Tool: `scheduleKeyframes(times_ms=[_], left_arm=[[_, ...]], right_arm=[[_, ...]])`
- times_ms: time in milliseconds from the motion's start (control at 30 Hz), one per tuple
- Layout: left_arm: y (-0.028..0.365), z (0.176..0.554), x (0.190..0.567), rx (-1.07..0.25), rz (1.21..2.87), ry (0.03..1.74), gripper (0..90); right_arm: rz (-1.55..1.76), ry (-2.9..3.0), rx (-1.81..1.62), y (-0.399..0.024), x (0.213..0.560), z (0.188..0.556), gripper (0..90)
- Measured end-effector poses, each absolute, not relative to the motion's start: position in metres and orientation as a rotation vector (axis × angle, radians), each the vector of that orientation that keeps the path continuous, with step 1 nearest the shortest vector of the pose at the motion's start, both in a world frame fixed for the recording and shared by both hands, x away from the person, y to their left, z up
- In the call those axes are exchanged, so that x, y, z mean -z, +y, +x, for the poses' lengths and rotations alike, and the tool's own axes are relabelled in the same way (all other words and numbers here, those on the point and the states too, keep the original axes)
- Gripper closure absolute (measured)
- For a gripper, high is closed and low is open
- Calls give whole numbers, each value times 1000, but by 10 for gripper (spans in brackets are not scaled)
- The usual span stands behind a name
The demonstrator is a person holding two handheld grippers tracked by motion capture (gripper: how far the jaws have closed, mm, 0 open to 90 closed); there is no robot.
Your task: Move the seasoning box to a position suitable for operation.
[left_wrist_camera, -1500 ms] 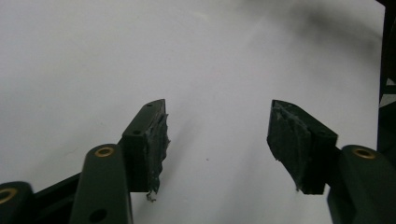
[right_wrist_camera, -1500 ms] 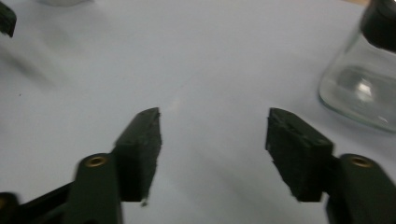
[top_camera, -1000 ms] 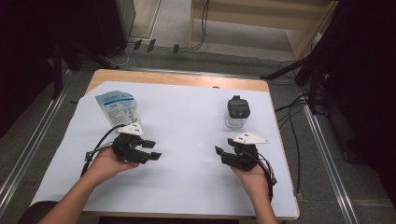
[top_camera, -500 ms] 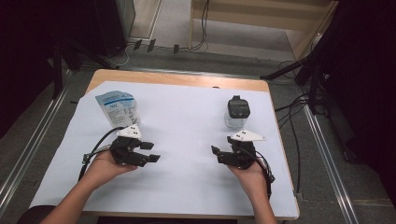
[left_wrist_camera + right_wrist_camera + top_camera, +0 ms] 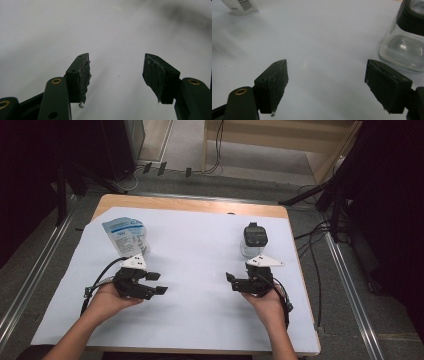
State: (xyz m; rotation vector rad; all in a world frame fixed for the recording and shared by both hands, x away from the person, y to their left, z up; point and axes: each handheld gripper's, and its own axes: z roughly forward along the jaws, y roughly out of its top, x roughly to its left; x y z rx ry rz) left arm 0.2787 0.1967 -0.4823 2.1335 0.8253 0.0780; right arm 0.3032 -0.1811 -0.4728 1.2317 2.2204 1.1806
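Jar, clear with a black lid, is cut off at the right gripper view's edge, just beyond the right gripper. Pouch lies behind the left gripper. Both grippers' jaws have just been opening, nothing between them, over white paper.

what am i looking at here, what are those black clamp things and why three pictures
A person sits at a table covered by a white sheet and holds a black two-jaw hand gripper in each hand: the left gripper and the right gripper. The high view looks down from above. The other two pictures come from cameras riding on each gripper, looking along its jaws. On the sheet lie a blue and white plastic pouch and a clear glass jar with a black lid. Both grippers' jaws have just been opening, with nothing between them.
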Motion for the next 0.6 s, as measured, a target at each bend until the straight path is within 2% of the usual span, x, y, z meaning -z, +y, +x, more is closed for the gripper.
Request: scheduleKeyframes(times_ms=[600], left_arm=[[194,276,483,-62,2146,826,389]], right_arm=[[1355,2095,-1149,-209,469,328,184]])
